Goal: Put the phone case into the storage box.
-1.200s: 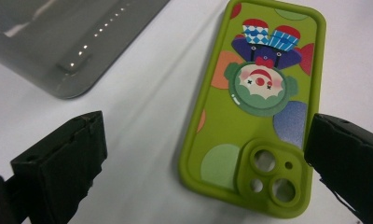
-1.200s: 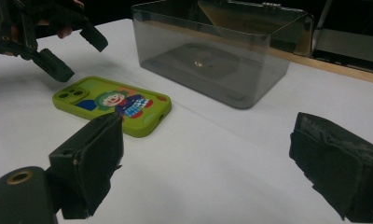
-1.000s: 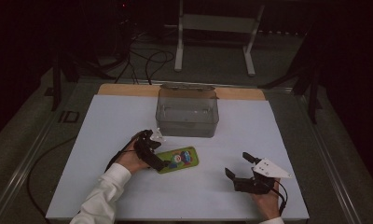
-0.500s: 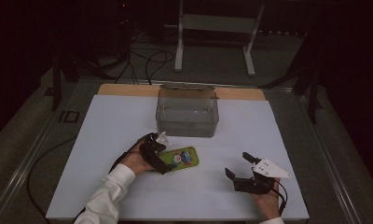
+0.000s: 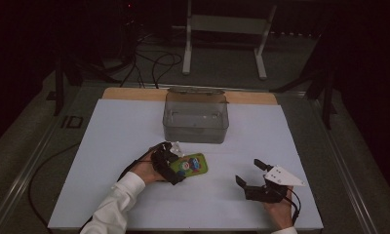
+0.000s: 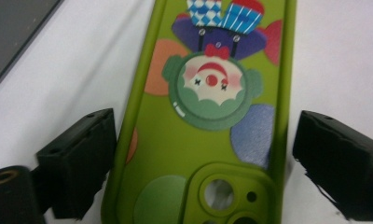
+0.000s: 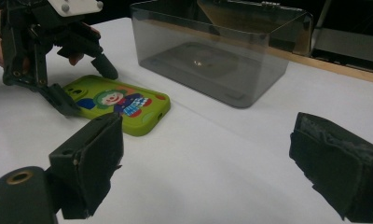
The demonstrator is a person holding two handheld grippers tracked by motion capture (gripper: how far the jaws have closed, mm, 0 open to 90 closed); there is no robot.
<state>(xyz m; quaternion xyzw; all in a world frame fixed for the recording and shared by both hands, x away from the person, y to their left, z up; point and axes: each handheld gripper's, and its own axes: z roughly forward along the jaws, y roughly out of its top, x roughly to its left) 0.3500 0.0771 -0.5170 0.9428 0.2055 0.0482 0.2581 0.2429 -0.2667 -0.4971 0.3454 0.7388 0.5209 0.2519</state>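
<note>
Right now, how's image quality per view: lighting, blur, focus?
High view: dim, dark surround, lit white table, soft detail. Left gripper view: bright, green phone case very close and slightly soft, edges smeared. Right gripper view: its own jaws blurred up close, clear bin and the case sharper, faint reflections on the bin walls.

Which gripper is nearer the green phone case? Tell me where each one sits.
Left. The left gripper straddles the camera end of the green phone case, its jaws just closing in with gaps showing at both edges. The right gripper rests open on the table, well off to the case's right.
</note>
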